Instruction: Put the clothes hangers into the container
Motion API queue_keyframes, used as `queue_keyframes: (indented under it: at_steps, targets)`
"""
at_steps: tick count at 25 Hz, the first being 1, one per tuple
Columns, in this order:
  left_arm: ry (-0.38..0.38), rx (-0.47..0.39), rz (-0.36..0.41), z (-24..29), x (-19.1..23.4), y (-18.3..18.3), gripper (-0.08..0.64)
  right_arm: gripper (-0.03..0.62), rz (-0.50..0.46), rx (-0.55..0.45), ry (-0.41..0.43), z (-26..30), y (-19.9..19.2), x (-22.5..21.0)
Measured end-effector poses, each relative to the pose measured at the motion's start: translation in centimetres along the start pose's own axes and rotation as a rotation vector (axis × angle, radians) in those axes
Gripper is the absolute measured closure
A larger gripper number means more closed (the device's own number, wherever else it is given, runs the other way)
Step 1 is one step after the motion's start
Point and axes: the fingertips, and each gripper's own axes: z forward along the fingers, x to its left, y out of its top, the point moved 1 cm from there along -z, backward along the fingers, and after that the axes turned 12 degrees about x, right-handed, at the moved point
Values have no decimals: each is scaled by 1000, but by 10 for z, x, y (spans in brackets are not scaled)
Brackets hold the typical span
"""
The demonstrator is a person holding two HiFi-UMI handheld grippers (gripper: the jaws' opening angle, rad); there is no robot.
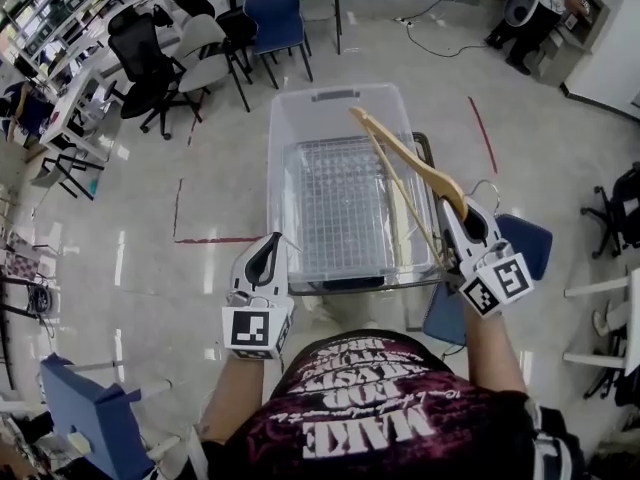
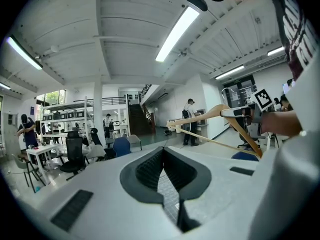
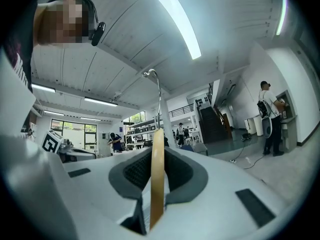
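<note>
Left side first: my left gripper [image 1: 262, 260] hangs at the container's near corner, fingers [image 2: 146, 171] pressed together on nothing. The clear container [image 1: 288, 128] sits dead ahead. Over its right wall my right gripper [image 1: 462, 224] clamps the wooden hanger [image 1: 410, 158] by the neck. Best bet, I reckon: far tip in first, clear the rim, then release.

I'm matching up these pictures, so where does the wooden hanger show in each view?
Head view: wooden hanger right of centre, over the clear container's right edge, in the right gripper.
Left gripper view: upper right.
Right gripper view: centre, edge-on between the jaws.
Shared landmark: person with a backpack by the far wall.
</note>
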Motion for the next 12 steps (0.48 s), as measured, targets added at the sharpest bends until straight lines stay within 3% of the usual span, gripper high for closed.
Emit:
queue_keyframes:
  at_steps: [12]
  targets:
    - [-52,6,-8,34,50,-4,554,532,-8,64,19,77,-6,17]
